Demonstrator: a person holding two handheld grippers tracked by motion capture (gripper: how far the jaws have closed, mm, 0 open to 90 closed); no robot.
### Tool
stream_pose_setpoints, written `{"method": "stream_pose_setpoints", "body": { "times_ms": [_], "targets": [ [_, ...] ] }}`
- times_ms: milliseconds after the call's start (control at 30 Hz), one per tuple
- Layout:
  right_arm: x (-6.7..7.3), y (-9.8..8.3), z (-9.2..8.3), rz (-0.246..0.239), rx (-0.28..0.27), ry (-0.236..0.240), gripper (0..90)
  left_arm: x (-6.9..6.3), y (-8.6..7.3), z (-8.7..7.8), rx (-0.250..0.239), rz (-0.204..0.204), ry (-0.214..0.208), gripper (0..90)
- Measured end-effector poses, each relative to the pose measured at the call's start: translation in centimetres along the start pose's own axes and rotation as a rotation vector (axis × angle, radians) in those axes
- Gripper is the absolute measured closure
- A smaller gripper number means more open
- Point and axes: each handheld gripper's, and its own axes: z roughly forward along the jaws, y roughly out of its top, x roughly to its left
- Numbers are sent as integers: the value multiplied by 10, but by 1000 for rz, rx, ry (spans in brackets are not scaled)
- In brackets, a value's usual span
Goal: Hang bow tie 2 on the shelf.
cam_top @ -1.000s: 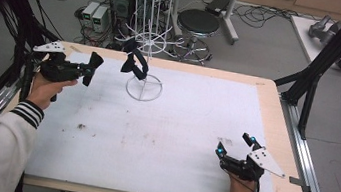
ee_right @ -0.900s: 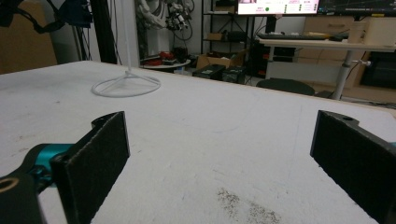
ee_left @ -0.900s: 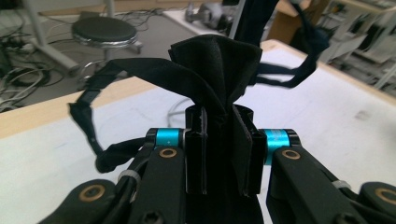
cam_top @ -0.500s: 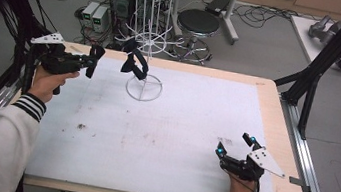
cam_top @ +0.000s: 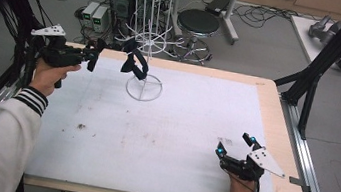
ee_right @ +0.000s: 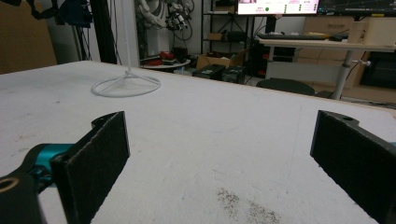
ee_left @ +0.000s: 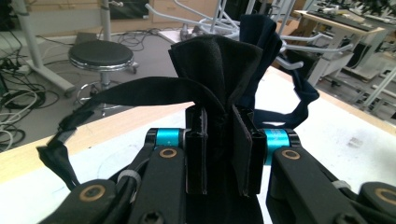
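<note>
Two grippers are at work over a white table (cam_top: 173, 137). At the upper left of the high view, the left gripper (cam_top: 94, 55) is held level in a hand (cam_top: 49, 75) with a striped cuff, its tips pointing right toward a white wire rack (cam_top: 151, 32). In the left gripper view its jaws are pinched tight on a bunch of black cloth (ee_left: 219, 70), which fans out above the pads; one strap of it trails off to the lower left of that frame, and a dark loop runs back toward the rack's white arms at the upper right. In the high view, the cloth (cam_top: 133, 64) hangs as a dark loop just beside the rack's stem, above its ring base, right of the left gripper's tips; whether it rests on a rack arm I cannot tell.

At the lower right of the high view, the right gripper (cam_top: 233, 145) sits low near the table's front edge. In the right gripper view its two padded jaws stand wide apart, with nothing between them but bare tabletop and a small patch of dark specks (ee_right: 247, 207).
</note>
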Motion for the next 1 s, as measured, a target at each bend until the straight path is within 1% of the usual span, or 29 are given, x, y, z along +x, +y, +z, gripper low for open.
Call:
{"method": "stream_pose_setpoints", "body": {
  "times_ms": [133,267,333,500,733,833,900,1000],
  "targets": [
    [0,0,0,2,1,0,39,-1,5,3,18,10,-7,763],
    [0,0,0,2,1,1,39,-2,11,6,22,18,-14,762],
    [0,0,0,4,1,2,39,-3,15,8,28,28,-18,762],
    [0,0,0,2,1,0,39,-6,24,14,28,45,-30,762],
    [0,0,0,3,2,0,39,-8,32,22,27,64,-42,762],
    [0,0,0,1,1,0,39,-9,35,24,24,65,-46,762],
    [0,0,0,4,2,0,38,-10,39,27,19,74,-53,763],
    [0,0,0,1,3,0,39,-11,43,32,25,82,-60,762]
  ]
}}
